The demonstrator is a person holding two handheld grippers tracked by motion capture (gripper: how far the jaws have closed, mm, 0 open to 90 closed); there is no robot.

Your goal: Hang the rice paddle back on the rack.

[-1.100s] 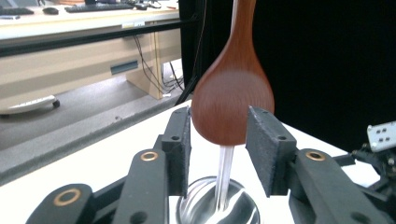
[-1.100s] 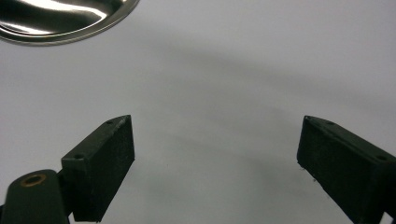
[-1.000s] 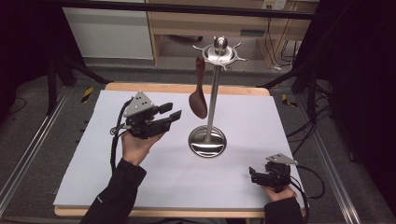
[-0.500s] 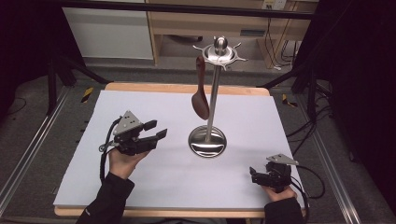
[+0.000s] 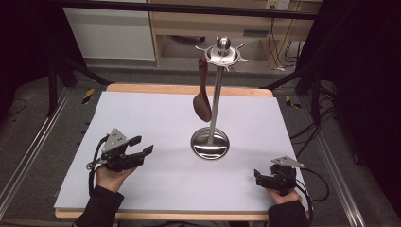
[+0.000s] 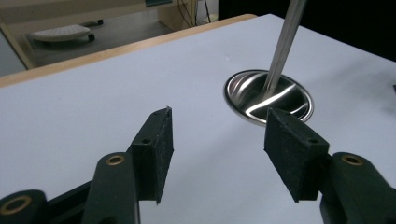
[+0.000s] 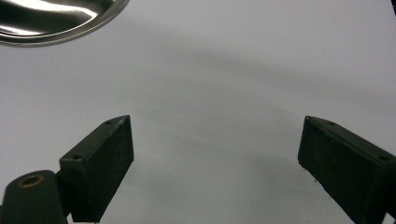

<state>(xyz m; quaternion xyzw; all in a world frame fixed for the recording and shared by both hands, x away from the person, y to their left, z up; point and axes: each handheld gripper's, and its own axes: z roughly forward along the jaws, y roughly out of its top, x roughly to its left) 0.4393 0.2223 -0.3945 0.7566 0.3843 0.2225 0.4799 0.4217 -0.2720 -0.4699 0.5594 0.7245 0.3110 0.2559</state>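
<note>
- While hanging from a hook at the top of the stand (image 5: pixel 215 94), brown wooden spoon (image 5: pixel 202 97) clear of the white surface (image 5: pixel 156 118), bowl end down, just left of the pole, over the middle toward the far edge.
- Round steel base (image 5: pixel 210 143) near the centre; bare surface on every side of it, widest toward the left edge and the near edge.
- Left gripper (image 5: pixel 140 146) low over the near left part, well apart from the spoon and lower; jaws just been opening, now wide, nothing between them.
- Right gripper (image 5: pixel 257 176) at the near right corner, close to the near edge, jaws spread wide, nothing held.
- From the left gripper view: base (image 6: pixel 268 97) and foot of the pole beyond the pads (image 6: pixel 156 149).
- From the right gripper view: just a rim of the base (image 7: pixel 60 21) above bare white.
</note>
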